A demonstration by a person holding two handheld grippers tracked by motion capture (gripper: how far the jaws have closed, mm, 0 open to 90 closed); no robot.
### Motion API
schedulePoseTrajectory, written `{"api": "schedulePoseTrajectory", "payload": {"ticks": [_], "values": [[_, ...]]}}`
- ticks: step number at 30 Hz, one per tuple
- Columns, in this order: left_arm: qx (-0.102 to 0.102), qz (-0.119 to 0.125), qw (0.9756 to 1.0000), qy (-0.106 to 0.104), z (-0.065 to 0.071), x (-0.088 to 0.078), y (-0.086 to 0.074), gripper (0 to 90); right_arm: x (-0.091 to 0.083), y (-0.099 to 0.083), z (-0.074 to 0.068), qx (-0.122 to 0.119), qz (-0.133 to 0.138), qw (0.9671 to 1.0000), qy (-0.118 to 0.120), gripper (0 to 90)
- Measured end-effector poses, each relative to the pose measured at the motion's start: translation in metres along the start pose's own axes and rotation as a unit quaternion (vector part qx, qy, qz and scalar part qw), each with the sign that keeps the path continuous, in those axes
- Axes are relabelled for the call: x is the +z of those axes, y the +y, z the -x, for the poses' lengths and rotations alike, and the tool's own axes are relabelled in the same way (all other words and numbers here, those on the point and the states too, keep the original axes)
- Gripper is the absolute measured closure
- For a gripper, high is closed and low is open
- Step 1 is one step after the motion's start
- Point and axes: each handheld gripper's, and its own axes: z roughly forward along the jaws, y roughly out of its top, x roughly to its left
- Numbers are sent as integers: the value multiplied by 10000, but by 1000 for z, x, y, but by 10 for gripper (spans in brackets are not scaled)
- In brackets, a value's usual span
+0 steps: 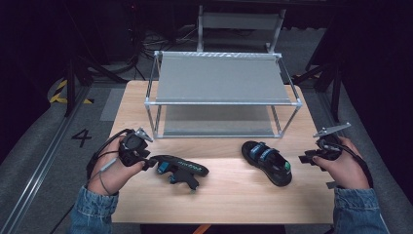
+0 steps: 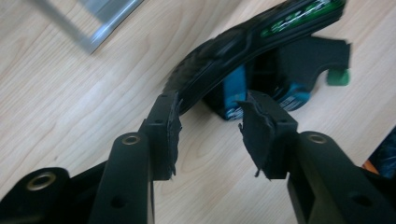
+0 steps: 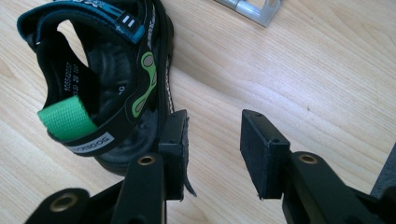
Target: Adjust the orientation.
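Left tool [image 1: 146, 163] is seen in the high view at the heel end of a black sandal with teal straps lying on its side [image 1: 181, 169], on the near-left part of the light wooden surface [image 1: 234, 195]. In the left gripper view its jaws stand moderately apart, with nothing pressed between the pads; the sandal's curved sole edge [image 2: 219, 51] lies just beyond the left pad and may brush it, though contact cannot be confirmed. Right tool [image 1: 308, 158] is held at the near-right edge, just beside a second black sandal with teal straps and a green pull tab, resting sole down [image 1: 267, 162]. In the right gripper view its jaws are likewise parted and empty, and the sandal's heel [image 3: 135, 140] sits against the outer side of the left pad, not within the gap.

A silver metal-framed two-tier rack with grey shelves [image 1: 221, 78] stands behind both sandals, well apart from the tools.

The step in hand is judged to be the approach to a grasp on each sandal. For a sound grip, each tool should be shifted sideways until the sole edge or heel strap lies between the pads, then advanced so the pads overlap firm material before closing. The soft straps should be avoided as the sole contact, since they are likely to fold and slip.
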Motion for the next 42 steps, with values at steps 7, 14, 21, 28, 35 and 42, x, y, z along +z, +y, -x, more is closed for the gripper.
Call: {"api": "schedulePoseTrajectory", "payload": {"ticks": [7,14,21,28,35,42], "values": [[181,32,9993,-334,13,9,17,757,-1,-6,-4,-7,132,9999,-59,649],[539,97,9963,-655,27,23,32,900,1,-12,-8,22,106,9999,6,776],[696,30,9950,-714,34,42,43,900,-6,-14,-11,73,260,9996,45,876],[637,-69,9964,-561,33,56,48,900,-5,-19,-10,145,254,9996,40,893],[632,-14,9970,-445,27,65,51,900,-7,-23,-10,164,242,9996,50,883],[646,33,9976,-260,29,66,57,900,-9,-26,-11,182,268,9995,43,875]]}}
